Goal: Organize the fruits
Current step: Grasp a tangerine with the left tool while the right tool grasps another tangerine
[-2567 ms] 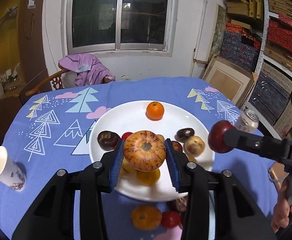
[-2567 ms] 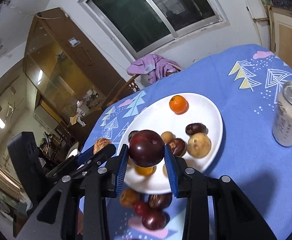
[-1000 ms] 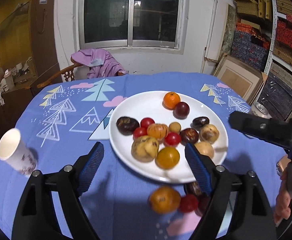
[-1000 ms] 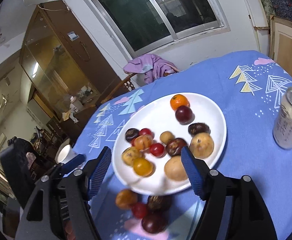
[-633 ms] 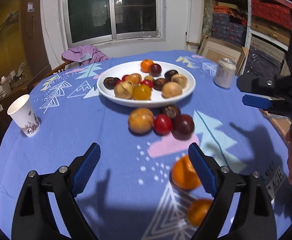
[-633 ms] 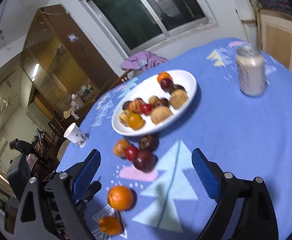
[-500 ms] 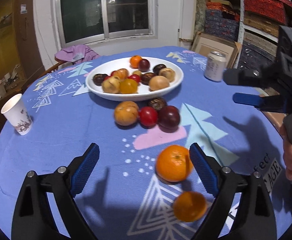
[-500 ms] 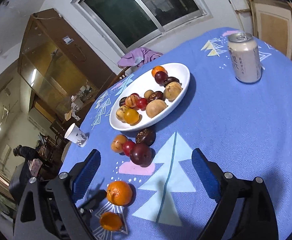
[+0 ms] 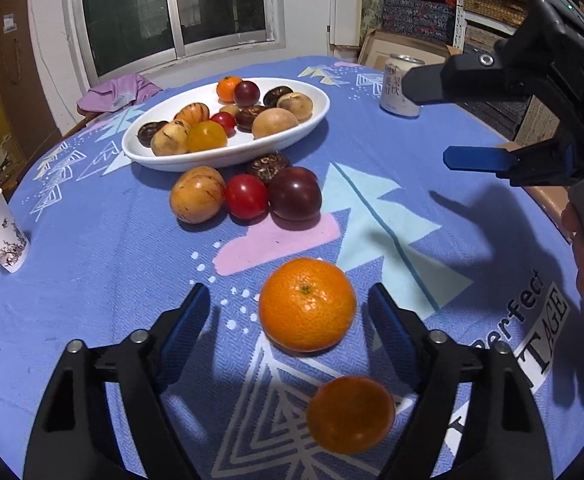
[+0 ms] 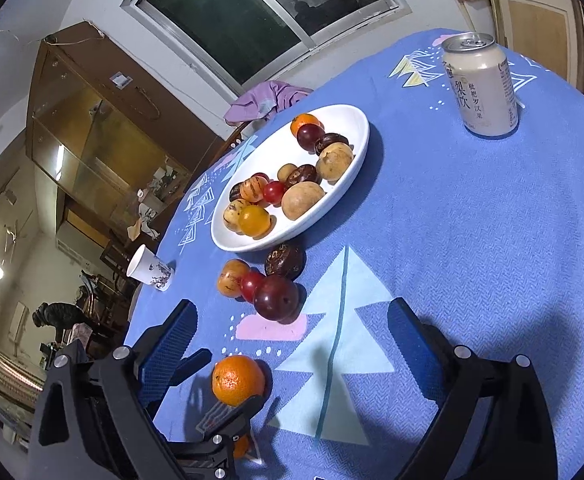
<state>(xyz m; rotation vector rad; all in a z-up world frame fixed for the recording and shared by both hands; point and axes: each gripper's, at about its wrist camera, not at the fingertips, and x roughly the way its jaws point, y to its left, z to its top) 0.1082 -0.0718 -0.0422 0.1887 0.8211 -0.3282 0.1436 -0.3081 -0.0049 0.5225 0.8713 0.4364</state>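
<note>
Our left gripper (image 9: 289,312) straddles an orange (image 9: 307,304), its jaws just closing in, pads not yet touching. Our right gripper (image 10: 292,332) gapes wide, empty.

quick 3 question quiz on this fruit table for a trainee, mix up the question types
1. True or false: the left gripper is clamped on the orange.
2. How many fruits lie clustered on the cloth beside the plate?
3. Is the can A) lying on its side or B) upright?

Key: 1 false, its fingers flank the orange with gaps, having just been closing. 2 four. 3 B.
</note>
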